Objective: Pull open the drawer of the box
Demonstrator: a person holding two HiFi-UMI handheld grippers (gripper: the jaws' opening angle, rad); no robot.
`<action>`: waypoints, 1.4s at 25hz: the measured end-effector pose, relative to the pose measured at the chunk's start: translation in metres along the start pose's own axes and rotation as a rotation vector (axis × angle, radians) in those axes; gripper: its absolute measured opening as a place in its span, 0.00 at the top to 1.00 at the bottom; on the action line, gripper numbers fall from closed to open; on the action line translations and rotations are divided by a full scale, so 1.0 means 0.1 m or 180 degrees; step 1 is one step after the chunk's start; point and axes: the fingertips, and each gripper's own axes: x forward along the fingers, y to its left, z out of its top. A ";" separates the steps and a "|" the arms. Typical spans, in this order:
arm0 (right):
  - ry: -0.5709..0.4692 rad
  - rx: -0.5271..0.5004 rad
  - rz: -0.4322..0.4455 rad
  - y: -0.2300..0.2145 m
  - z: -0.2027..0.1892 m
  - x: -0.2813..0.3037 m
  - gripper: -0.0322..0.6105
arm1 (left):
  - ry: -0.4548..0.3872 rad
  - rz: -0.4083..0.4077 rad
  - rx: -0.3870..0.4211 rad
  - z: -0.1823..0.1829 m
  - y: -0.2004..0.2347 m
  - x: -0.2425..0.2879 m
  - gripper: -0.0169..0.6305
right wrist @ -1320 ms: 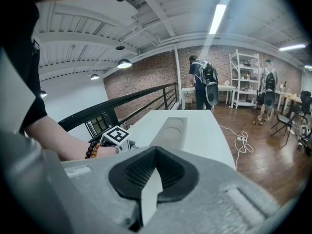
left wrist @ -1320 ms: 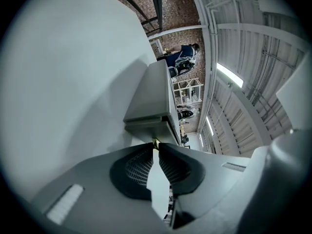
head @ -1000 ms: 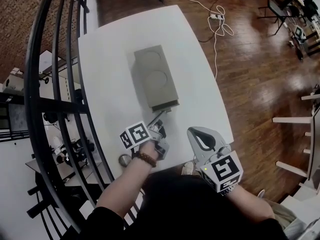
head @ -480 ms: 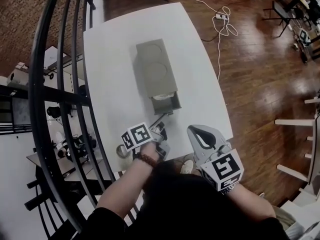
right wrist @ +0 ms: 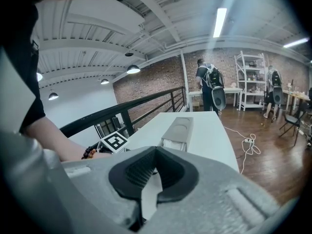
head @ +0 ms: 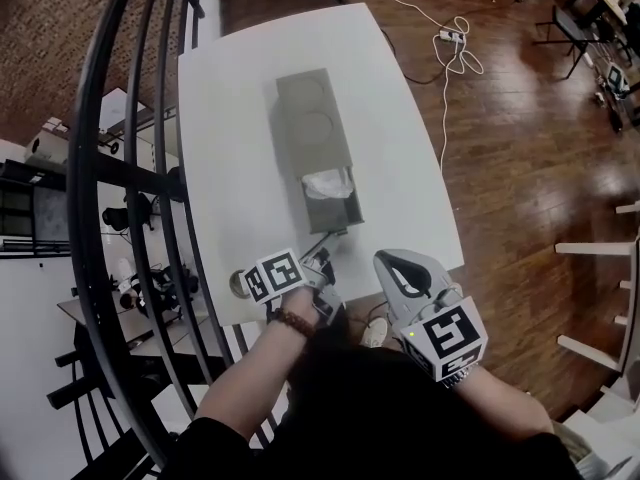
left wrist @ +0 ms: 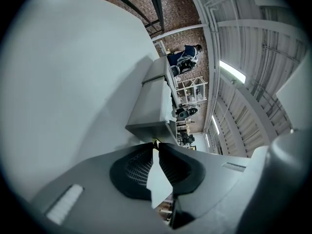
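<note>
A long grey box lies on the white table, and its drawer stands pulled out toward me with something white inside. My left gripper is shut on the drawer's small pull at the front. In the left gripper view the jaws meet on a yellowish tab just before the drawer front. My right gripper hovers shut and empty past the table's near edge, right of the left one. The right gripper view shows the box beyond its jaws.
A black curved railing runs along the table's left side. A small ring sits at the table's near left corner. A white cable with a power strip lies on the wooden floor to the right. People stand beyond the table's far end.
The drawer has slid out of the box toward me, from shut to well open, as my left gripper drew back with its pull. The right gripper has stayed in place.
</note>
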 end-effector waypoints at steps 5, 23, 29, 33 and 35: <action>-0.0007 -0.0047 0.0046 0.09 -0.05 -0.12 0.96 | -0.0024 0.0012 -0.0019 -0.16 0.03 -0.08 0.89; -0.0045 -0.0136 0.0069 0.28 -0.19 -0.45 0.96 | -0.0027 -0.0006 -0.0036 -0.57 0.06 -0.27 0.89; -0.0052 -0.0157 0.0070 0.32 -0.22 -0.51 0.96 | -0.0009 0.0013 -0.0041 -0.68 0.10 -0.32 0.89; -0.0052 -0.0183 0.0085 0.35 -0.21 -0.54 0.96 | 0.0001 0.0030 -0.0044 -0.74 0.13 -0.34 0.89; -0.0054 -0.0188 0.0085 0.35 -0.20 -0.55 0.96 | -0.0011 0.0028 -0.0044 -0.74 0.13 -0.35 0.89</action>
